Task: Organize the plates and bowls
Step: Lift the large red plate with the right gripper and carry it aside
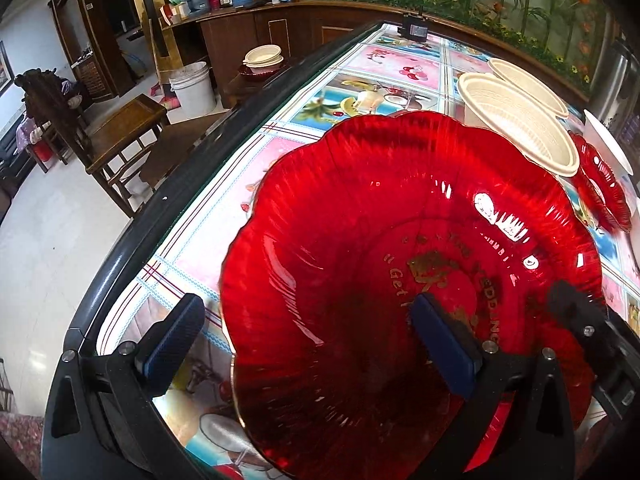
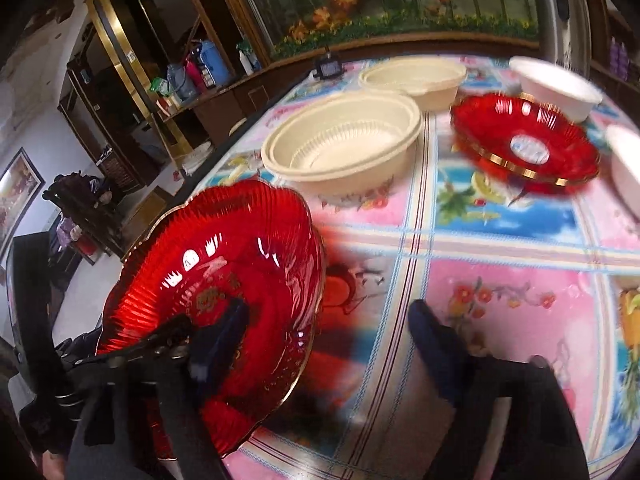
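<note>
A large red scalloped plate (image 1: pixel 360 240) with gold lettering lies near the table's left edge; it also shows in the right wrist view (image 2: pixel 224 264). My left gripper (image 1: pixel 308 340) is open, with its right finger over the plate's inside and its left finger outside the rim. My right gripper (image 2: pixel 324 340) is open, with its left finger (image 2: pixel 224 340) over the same plate and its right finger above the tablecloth. A second red plate (image 2: pixel 528 148) sits further back on the right. Stacked cream bowls (image 2: pixel 344 144) stand behind the near plate.
More cream bowls (image 2: pixel 416 80) and a white bowl (image 2: pixel 556 88) stand at the back of the table (image 2: pixel 500 248), and another white dish (image 2: pixel 624 164) sits at the right edge. A small black device (image 2: pixel 328 68) is at the far edge. Wooden chairs (image 1: pixel 124 132) stand to the left.
</note>
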Demonstrator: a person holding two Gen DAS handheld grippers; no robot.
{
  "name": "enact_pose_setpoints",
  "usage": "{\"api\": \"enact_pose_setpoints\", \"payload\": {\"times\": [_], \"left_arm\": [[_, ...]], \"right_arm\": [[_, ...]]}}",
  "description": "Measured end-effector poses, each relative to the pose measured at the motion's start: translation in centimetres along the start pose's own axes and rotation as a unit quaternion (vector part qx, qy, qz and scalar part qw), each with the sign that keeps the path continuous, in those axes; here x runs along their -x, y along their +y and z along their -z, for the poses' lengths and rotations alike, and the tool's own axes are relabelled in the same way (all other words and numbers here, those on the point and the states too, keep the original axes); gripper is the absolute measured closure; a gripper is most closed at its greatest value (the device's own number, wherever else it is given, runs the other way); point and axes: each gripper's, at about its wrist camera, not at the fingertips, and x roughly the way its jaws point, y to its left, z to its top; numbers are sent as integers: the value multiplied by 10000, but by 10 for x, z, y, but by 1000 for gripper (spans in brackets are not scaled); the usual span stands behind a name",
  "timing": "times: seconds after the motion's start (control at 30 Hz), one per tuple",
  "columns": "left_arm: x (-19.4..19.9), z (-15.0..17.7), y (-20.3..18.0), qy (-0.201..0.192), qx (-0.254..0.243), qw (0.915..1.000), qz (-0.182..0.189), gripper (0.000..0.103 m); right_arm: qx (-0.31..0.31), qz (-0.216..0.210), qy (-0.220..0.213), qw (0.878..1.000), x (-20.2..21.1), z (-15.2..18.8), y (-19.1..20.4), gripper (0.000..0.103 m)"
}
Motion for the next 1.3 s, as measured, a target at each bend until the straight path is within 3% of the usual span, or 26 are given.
{"api": "enact_pose_setpoints", "payload": {"times": [0.23,0.3,0.37,0.5,0.83,1.3], "left_arm": [[1,1,-1,-21,-18,10000,37,0],[1,1,-2,-34,-26,10000,54,0],[0,1,-6,-27,-76,9999,118,0],[2,2,-13,-42,-143,9998,155,0],[8,8,-19,-34,-252,9982,538,10],[12,16,17,104,-91,9988,464,16]], "right_arm": [[-161,-508,95,9985,-6,3,-3,53],[-193,-662,143,9975,-8,5,-3,72],[-208,-799,233,9963,-11,6,-3,83],[-343,-887,248,9952,-12,8,-5,88],[-433,-894,221,9948,-13,8,-7,89],[483,-511,355,9969,-9,19,41,88]]}}
